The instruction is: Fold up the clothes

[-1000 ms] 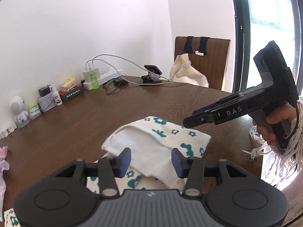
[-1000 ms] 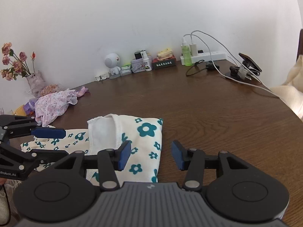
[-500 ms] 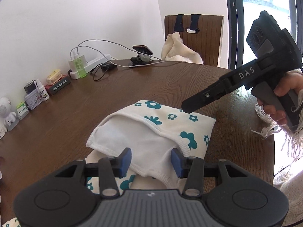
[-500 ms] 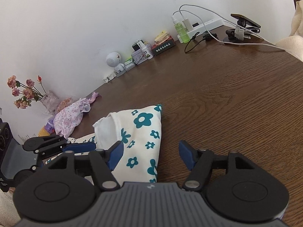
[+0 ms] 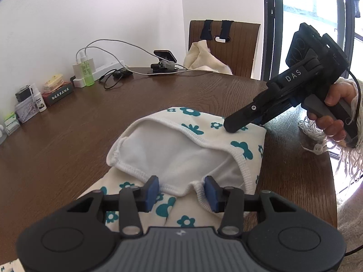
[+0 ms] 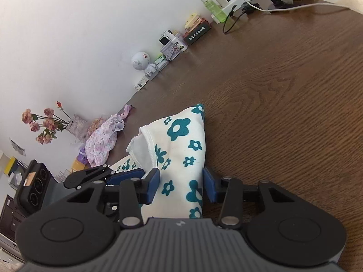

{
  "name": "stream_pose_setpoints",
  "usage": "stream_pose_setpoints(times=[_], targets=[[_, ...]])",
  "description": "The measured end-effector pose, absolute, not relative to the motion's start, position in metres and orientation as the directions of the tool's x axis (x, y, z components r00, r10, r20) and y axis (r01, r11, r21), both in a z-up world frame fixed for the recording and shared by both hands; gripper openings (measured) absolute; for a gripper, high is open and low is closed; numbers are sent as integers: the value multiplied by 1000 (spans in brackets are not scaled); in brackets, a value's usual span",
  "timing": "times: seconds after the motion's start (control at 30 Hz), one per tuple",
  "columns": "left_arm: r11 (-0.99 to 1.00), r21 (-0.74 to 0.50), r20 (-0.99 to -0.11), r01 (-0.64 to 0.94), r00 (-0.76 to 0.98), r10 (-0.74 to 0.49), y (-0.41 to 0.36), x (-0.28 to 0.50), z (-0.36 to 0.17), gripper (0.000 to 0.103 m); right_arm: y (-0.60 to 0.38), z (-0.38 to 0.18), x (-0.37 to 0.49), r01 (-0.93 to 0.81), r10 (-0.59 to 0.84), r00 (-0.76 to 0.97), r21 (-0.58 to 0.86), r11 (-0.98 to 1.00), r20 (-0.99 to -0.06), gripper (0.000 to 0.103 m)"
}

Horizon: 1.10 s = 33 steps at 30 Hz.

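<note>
A cream cotton garment printed with teal flowers (image 5: 199, 133) is laid on the dark brown wooden bench (image 5: 113, 117), near its right edge. The garment is partly folded: a white ribbed hem is turned open so that the plain white inside is exposed, and a second printed layer is seen beneath it toward the near side. The left gripper (image 5: 181, 190) is held low over the near hem with its jaws spread apart, the blue pads on either side of the hem's edge, nothing being clamped. In the left wrist view the right gripper (image 5: 233, 125) is seen with its tip pressed onto the far right part of the garment; in its own view (image 6: 180, 187) its jaws are parted, with the flowered cloth lying between the pads. Whether the cloth is touched by the pads cannot be told. The right gripper's handle is held by a hand (image 5: 333, 111).
</note>
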<state>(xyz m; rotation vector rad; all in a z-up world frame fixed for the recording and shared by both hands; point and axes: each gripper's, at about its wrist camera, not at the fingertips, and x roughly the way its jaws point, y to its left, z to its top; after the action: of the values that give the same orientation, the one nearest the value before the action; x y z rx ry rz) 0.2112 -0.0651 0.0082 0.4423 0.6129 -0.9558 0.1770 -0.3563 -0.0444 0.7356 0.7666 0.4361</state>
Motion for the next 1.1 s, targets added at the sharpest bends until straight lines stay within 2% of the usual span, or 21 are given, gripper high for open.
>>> stream_pose_setpoints(times=[0.1, 0.3, 0.43, 0.53, 0.67, 0.8, 0.87, 0.97, 1.1], targets=[[507, 81, -655, 858, 429, -622, -63, 212, 8, 44, -357, -49, 178, -69, 607, 646, 756, 651, -463, 30], [498, 77, -649, 864, 423, -632, -60, 213, 8, 44, -351, -53, 182, -30, 600, 649, 773, 634, -467, 21], [507, 88, -654, 857, 434, -620, -66, 212, 9, 44, -349, -50, 180, -15, 585, 668, 778, 628, -460, 9], [520, 96, -661, 849, 445, -604, -75, 213, 10, 44, -347, -28, 177, -70, 556, 696, 729, 681, -453, 8], [542, 106, -663, 834, 465, -586, -108, 216, 10, 44, -337, 11, 179, -142, 463, 723, 545, 826, -513, 7], [570, 108, -643, 815, 494, -585, -134, 217, 14, 46, -309, 50, 178, -221, 324, 755, 243, 944, -570, 7], [575, 109, -604, 811, 513, -610, -128, 211, 21, 47, -287, 63, 177, -250, 244, 775, 73, 966, -583, 7], [588, 144, -606, 796, 541, -583, -106, 201, 27, 49, -257, 71, 175, -306, 228, 781, -39, 951, -581, 7], [652, 191, -648, 734, 593, -478, -69, 195, 24, 50, -220, 67, 170, -366, 216, 784, -152, 918, -583, 7]])
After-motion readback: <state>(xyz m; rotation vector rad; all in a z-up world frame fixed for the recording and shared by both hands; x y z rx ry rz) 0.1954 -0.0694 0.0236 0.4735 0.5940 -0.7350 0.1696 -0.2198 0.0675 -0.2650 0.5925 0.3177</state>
